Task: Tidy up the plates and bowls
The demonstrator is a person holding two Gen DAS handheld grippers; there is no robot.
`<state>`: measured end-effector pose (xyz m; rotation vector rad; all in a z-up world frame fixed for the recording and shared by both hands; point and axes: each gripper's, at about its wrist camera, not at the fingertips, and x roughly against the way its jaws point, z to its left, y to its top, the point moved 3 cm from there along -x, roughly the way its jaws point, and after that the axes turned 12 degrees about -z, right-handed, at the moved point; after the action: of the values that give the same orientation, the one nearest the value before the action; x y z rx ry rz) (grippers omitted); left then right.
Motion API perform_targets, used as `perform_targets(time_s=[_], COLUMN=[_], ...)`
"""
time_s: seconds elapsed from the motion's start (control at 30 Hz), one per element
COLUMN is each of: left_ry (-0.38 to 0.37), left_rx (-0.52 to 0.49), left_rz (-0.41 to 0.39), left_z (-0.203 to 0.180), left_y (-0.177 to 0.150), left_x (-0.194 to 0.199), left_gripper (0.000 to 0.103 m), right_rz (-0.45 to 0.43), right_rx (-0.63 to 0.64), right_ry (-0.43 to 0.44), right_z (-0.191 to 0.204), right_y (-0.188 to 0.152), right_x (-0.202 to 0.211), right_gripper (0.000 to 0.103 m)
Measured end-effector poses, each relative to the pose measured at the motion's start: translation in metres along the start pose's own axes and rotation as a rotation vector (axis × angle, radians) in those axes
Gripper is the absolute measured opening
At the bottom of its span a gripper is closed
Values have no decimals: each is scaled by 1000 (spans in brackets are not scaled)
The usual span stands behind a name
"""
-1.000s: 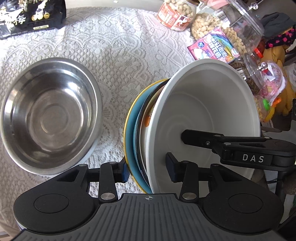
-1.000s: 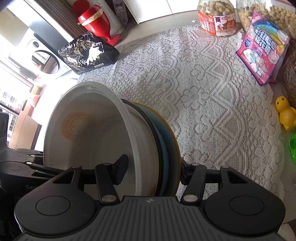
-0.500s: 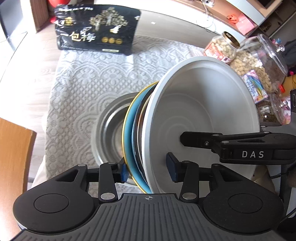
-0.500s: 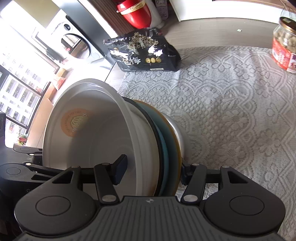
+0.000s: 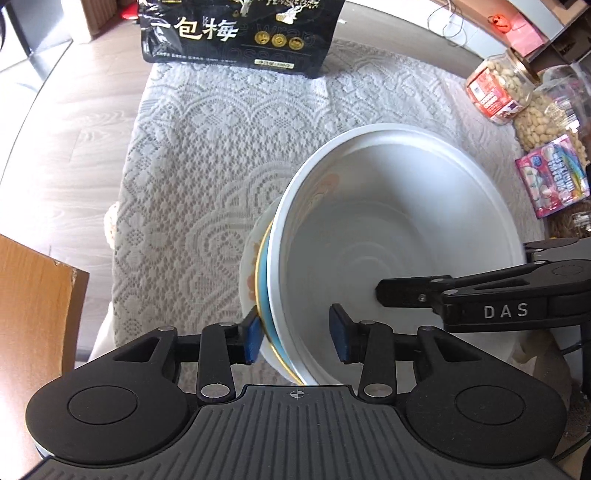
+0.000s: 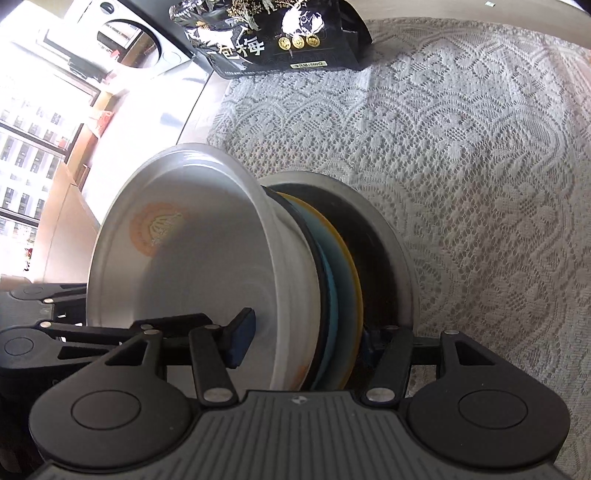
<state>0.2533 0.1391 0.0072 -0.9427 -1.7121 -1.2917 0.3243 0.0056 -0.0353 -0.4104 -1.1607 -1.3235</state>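
A stack of dishes is held between both grippers: a large white bowl on top, nested over a dark plate, a blue plate and a yellow-rimmed plate. My left gripper is shut on the stack's rim. My right gripper is shut on the opposite rim. In the right wrist view the stack sits in or just above the steel bowl, whose rim shows behind the plates. I cannot tell if they touch. The white bowl has an orange emblem inside.
A white lace cloth covers the table. A black snack bag lies at the far end. Nut jars and a pink candy pack stand at the right. A wooden chair edge is at the left.
Both grippers carried the stack leftwards over the steel bowl and lowered it; the steel bowl is now hidden under the stack in the left wrist view.
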Motion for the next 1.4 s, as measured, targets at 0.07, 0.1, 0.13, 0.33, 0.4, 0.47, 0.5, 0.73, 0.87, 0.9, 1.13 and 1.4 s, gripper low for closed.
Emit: perform_targets(time_s=[0.07,0.1,0.13,0.33,0.4,0.47,0.5,0.73,0.87,0.9,1.13,1.4], left_ry=[12,7,8,-4,-10,-26,-22,-17,-19,-20,-20,-14], left_rx=[-15,-22,-28,-28,-33,-42,-51,-60,-58,-58,-55,-41], left_rz=[33,41,43,37,27,23,19,9,8,8,9,35], left_z=[2,2,1,2,1,-2,-4,-4,-3,-3,-3,-4], left_y=[1,1,1,-1,-1,-2,-2,-2,-2,-2,-2,1], left_x=[-2,-2,-2,-1,0,2,3,2,1,1,1,-1], left_gripper=[28,28,28,28,29,27,27,27,27,27,27,28], right_rz=[7,9,11,15,9,1,-2,-3,-20,-24,-21,2], right_rx=[18,21,26,42,52,57,53,38,49,55,75,163], right_ry=[-7,-8,-10,-17,-32,-45,-41,-42,-45,-46,-61,-134], right_z=[1,1,1,3,2,0,-2,-4,-3,-3,-2,10], right_y=[3,3,4,3,3,3,3,2,5,5,5,14], right_x=[1,1,2,8,13,17,18,22,31,33,37,27], right_gripper=[57,57,56,56,56,55,54,51,51,51,47,47])
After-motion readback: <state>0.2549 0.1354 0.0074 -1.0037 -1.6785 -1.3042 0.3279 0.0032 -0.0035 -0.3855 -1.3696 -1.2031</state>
